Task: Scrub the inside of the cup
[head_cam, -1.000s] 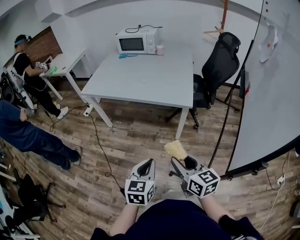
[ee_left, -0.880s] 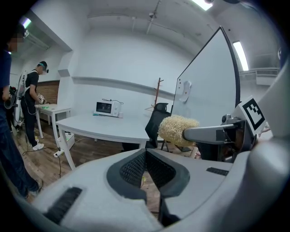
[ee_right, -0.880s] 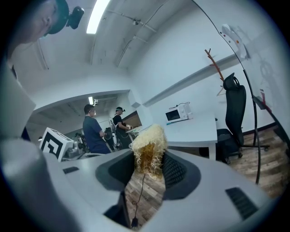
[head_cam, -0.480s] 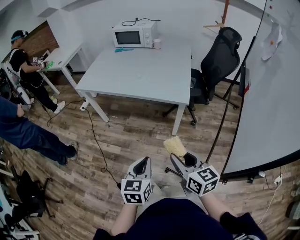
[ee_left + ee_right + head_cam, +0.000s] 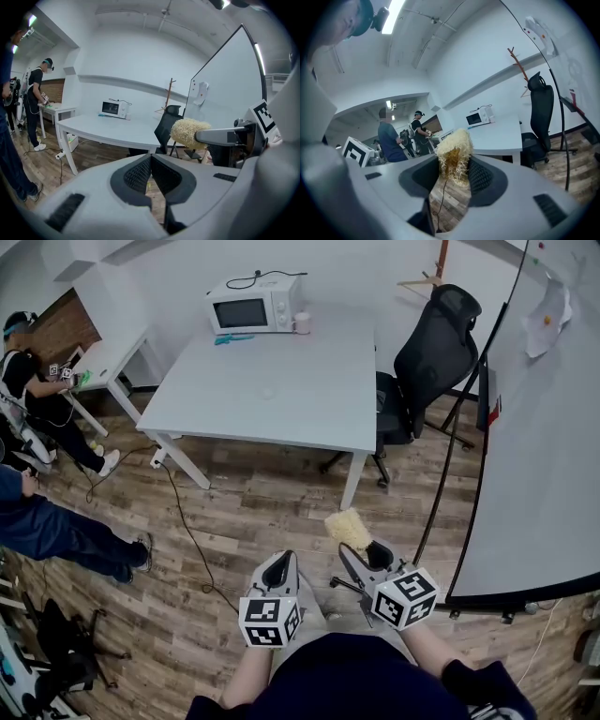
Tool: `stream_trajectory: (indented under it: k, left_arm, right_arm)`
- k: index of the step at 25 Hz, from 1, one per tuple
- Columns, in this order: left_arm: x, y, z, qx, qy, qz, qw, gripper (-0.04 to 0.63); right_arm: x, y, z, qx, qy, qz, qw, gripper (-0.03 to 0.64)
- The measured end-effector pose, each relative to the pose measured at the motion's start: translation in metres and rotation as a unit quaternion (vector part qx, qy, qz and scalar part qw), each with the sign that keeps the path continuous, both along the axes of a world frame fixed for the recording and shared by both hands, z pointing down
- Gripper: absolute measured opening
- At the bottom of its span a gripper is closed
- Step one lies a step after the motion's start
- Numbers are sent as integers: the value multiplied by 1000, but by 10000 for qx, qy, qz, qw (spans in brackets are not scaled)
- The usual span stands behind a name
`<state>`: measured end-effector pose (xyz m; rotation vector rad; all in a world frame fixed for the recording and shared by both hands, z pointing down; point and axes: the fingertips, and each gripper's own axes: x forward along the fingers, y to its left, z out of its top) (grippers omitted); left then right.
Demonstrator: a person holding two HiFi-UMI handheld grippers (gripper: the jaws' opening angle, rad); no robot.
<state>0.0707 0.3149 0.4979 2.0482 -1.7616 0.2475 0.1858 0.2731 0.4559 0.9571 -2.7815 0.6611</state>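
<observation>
Left claw [image 5: 151,160]: clenched, the two pads pressed together with nothing between them. It hangs over the wooden floor [image 5: 253,512], close in front of my body.

Right claw [image 5: 454,177]: grasping the scrubber [image 5: 453,150], a pale yellow fibrous pad. The pad is pinched between both pads and bulges out above and beyond the tips. This claw sits just beside the left one, to its right, tips angled forward and slightly left.

Cup [image 5: 302,322]: upright on the white bench [image 5: 281,404], well ahead of both claws, at the bench's far edge. It stands just beside the microwave [image 5: 248,307], on the microwave's right. Neither claw is near it.

A black office chair [image 5: 427,362] stands ahead and right of the right claw, against the bench's right side.
</observation>
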Motion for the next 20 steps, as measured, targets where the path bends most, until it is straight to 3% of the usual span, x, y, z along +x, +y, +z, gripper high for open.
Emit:
stream_trajectory:
  k: [20]
  left_arm:
    - [-107,-158,6,-167,-114,740,9971,18]
  right_arm:
    - [-108,-140,-1,-75,56,697,9975,173]
